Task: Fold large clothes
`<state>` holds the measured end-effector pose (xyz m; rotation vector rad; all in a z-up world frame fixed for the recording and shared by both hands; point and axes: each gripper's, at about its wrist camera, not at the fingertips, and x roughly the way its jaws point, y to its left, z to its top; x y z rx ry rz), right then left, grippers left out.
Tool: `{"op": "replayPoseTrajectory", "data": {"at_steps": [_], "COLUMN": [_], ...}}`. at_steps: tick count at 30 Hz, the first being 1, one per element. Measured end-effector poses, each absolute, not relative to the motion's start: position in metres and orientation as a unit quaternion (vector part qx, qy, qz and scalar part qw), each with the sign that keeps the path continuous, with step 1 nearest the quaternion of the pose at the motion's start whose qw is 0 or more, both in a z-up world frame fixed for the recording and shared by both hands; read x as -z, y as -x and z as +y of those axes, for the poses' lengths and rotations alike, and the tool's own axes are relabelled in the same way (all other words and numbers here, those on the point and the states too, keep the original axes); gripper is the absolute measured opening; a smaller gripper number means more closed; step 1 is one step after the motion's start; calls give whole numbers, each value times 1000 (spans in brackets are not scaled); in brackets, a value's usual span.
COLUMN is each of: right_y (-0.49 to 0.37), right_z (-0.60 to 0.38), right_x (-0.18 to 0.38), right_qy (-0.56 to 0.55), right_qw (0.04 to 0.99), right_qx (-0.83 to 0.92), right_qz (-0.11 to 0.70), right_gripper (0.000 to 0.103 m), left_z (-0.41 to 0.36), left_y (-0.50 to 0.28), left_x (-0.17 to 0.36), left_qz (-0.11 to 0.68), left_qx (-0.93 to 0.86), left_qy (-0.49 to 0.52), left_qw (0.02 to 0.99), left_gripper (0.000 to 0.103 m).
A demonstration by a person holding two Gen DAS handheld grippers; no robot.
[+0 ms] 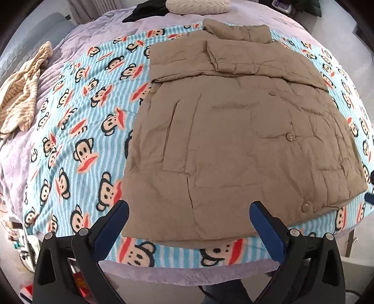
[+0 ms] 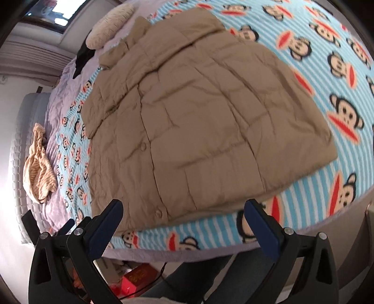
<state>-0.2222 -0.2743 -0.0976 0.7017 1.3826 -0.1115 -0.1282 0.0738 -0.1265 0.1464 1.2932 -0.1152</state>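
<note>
The tan quilted jacket (image 1: 233, 131) lies flat on the monkey-print blanket (image 1: 77, 131), front side up, with its snap buttons (image 1: 289, 136) in a line down the closure and its collar at the far end. A sleeve is folded across the chest near the collar. The hem is the edge nearest me, close to the blanket's near border.

My left gripper (image 1: 189, 212) is spread wide and holds nothing; its blue-padded fingers (image 1: 112, 224) hover over the hem, one near the jacket's near left corner, the other over the hem close to the lowest button. I cannot tell if the pads touch the fabric. My right gripper (image 2: 184, 210) is likewise spread wide and empty, hanging above the hem edge, with the lowest button between its fingers (image 2: 261, 224) in that view.

The blanket lies over a lilac bedspread (image 1: 21, 159). Well off to the left on it sits a crumpled beige striped garment (image 1: 21, 93). Beyond the collar are a cream knitted cushion (image 1: 198, 5) and a dark piece of clothing (image 1: 145, 10). Below the bed's near edge a red box (image 2: 138, 278) sits on the floor.
</note>
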Motion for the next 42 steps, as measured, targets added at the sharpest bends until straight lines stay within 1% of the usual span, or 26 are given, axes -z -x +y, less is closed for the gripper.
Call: {"op": "replayPoseTrajectory", "data": {"at_steps": [4,10,15,21,24,26,31,37,42], "right_y": [227,246,261,271,278,282,284,267,246], "right_z": [-292,-329,-355,-359,-363,-369,-384,-378,-364], "right_x": [106,105,124,149,156,160,178,205,204], "right_qy": [-359,-389,-432,-475,-493,-509,-550,-582,-589], "right_qw": [687,674,645,616,614,610,603,585,589], "right_qx": [51,64,73,72,75,81,102,94,66], "right_qz": [630,624,626,624,612,601,569,557,549], "right_gripper": [103,103,103,103,103,103,103,103,103], "left_z": [75,93,113,143,154,156,150,142,134], "left_y": [133,147,162,167,164,160,152,143,132], "left_x": [132,152,160,178,190,200,217,229,241], "left_qz": [611,649,653,654,654,659,671,669,667], "left_qx": [32,34,17,-4,14,30,41,68,80], "left_qy": [-50,54,133,214,256,272,268,293,306], "left_qw": [789,758,746,725,711,701,690,679,675], "left_gripper": [103,103,103,103,103,103,103,103,103]}}
